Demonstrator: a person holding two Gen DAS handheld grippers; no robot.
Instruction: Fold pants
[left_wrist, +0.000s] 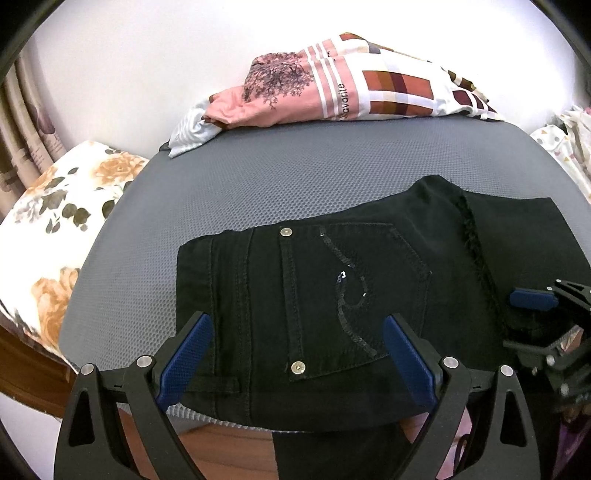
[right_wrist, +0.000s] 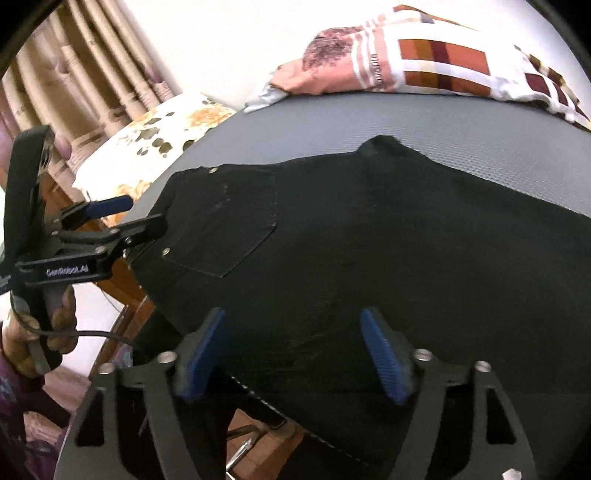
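At the far left of the left wrist view hangs a beige curtain (left_wrist: 20, 122), and just right of it, at the left edge, lies one floral pillow (left_wrist: 62, 206) with orange roses beside the grey mat (left_wrist: 280, 177) that covers the desk. The left gripper (left_wrist: 295, 354) fills the bottom of that frame with its jaws spread wide, both blue pads apart over the waistband end of the one pair of black pants (left_wrist: 332, 288), gripping nothing. The pants lie flat across the lower middle of the mat, back side up, with one back pocket (left_wrist: 354, 295) showing a sequin swirl and two metal rivets at its left corners; the near edge of the cloth hangs over the front of the desk. In the upper middle, at the back of the mat, rests one bundled pink and white cloth (left_wrist: 332, 88) with brown checks. At the right edge of this frame the right gripper (left_wrist: 535, 301) reaches in over the pants. In the right wrist view the left gripper (right_wrist: 118, 214) shows at the left, held in a hand (right_wrist: 55, 317), jaws apart near the waistband, while the right gripper (right_wrist: 295, 354) at the bottom centre stands with its jaws open above the pants (right_wrist: 388, 236), holding nothing.
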